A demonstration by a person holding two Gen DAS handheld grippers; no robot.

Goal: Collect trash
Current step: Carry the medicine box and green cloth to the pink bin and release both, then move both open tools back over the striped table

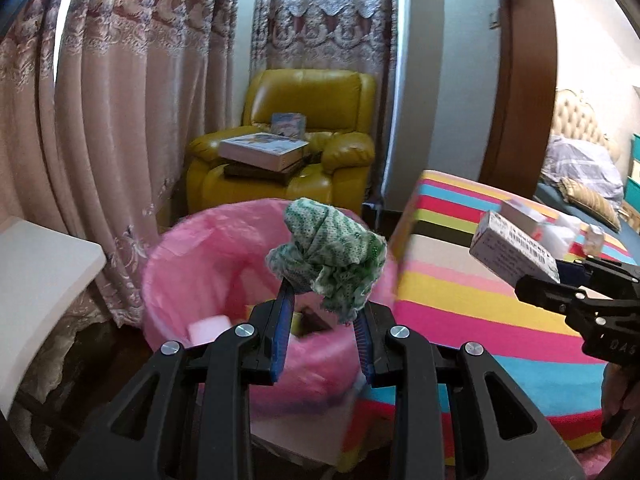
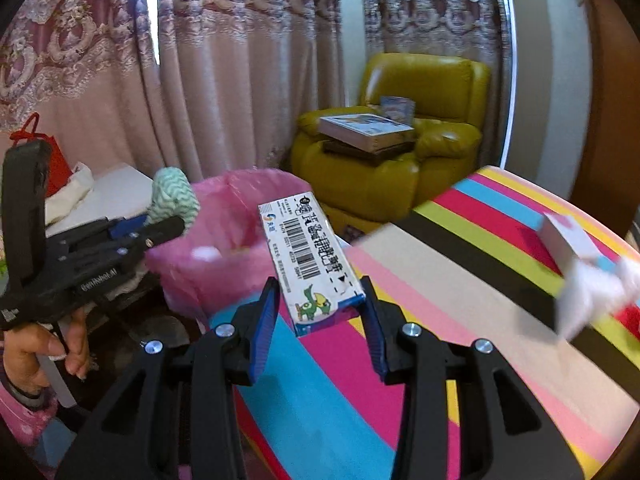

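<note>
Left gripper (image 1: 324, 292) pinches a crumpled green-and-white cloth (image 1: 330, 254) above the pink-lined trash bin (image 1: 192, 264), while the right gripper (image 2: 320, 312) clamps a barcoded white carton (image 2: 310, 256) over the striped tabletop (image 2: 460, 300) beside it.

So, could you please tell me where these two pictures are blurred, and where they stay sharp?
Left wrist view: the green cloth in the left gripper is sharp, while the pink-lined bin below smears and the curtains bow with fisheye distortion. Right wrist view: the barcode box in the right gripper reads crisply; the white trash on the striped table is streaked.
</note>
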